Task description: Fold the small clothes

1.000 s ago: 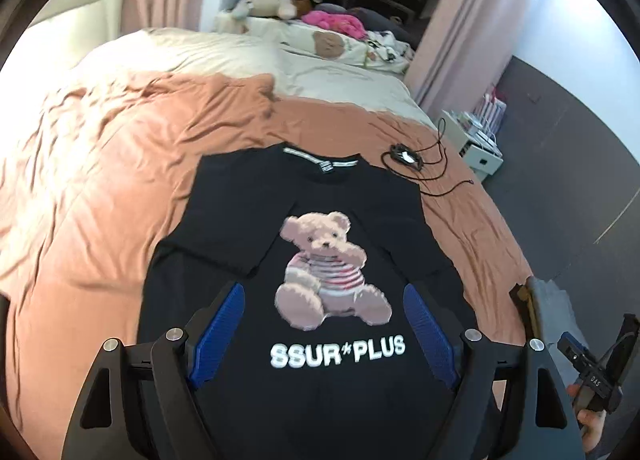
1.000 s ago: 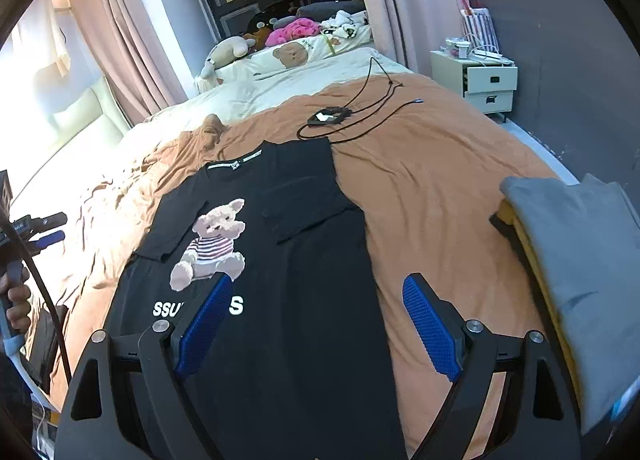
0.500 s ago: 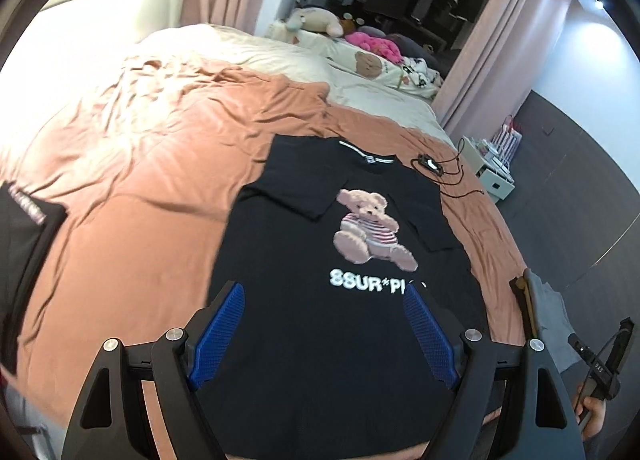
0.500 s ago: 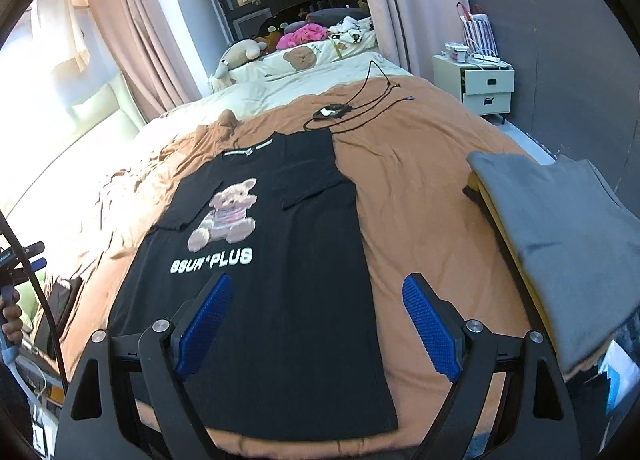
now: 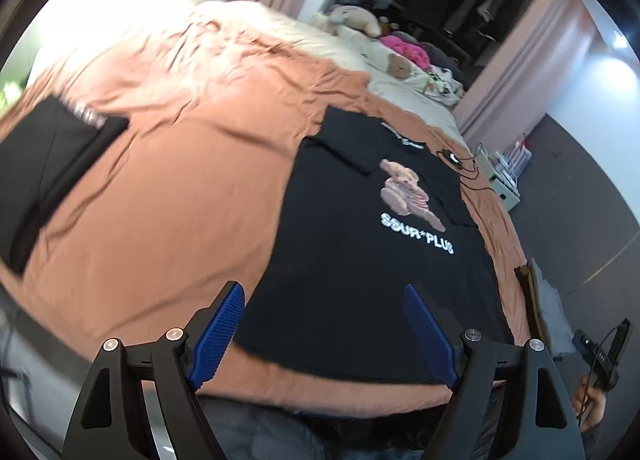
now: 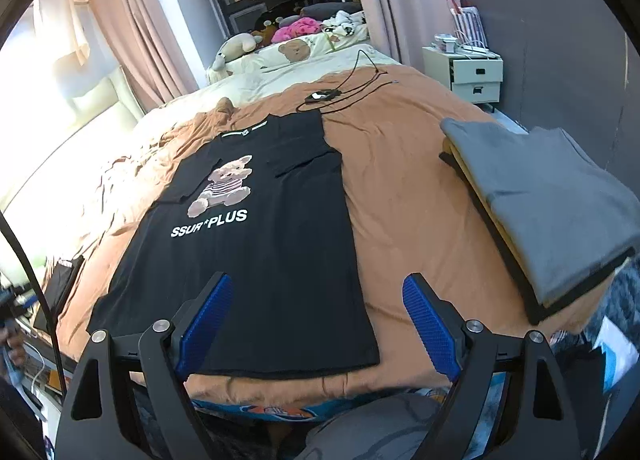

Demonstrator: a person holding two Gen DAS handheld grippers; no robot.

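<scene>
t-shirt [image 6: 256, 244] lies flat on the bed [image 6: 400, 195]; folded stack [image 6: 552, 203] at three o'clock, cable [image 6: 344, 89] at twelve.

The left tongs [image 5: 320, 324] and the right tongs [image 6: 316, 316] look alike: black angular frames with triangular cut-outs, round silver screws at the joints, and blue ribbed pads [image 6: 430, 324] on the inner face of each finger. A thin black cable [image 6: 28, 260] trails at one edge. Below, blurred grey cloth [image 6: 384, 428] may be trousers.
</scene>
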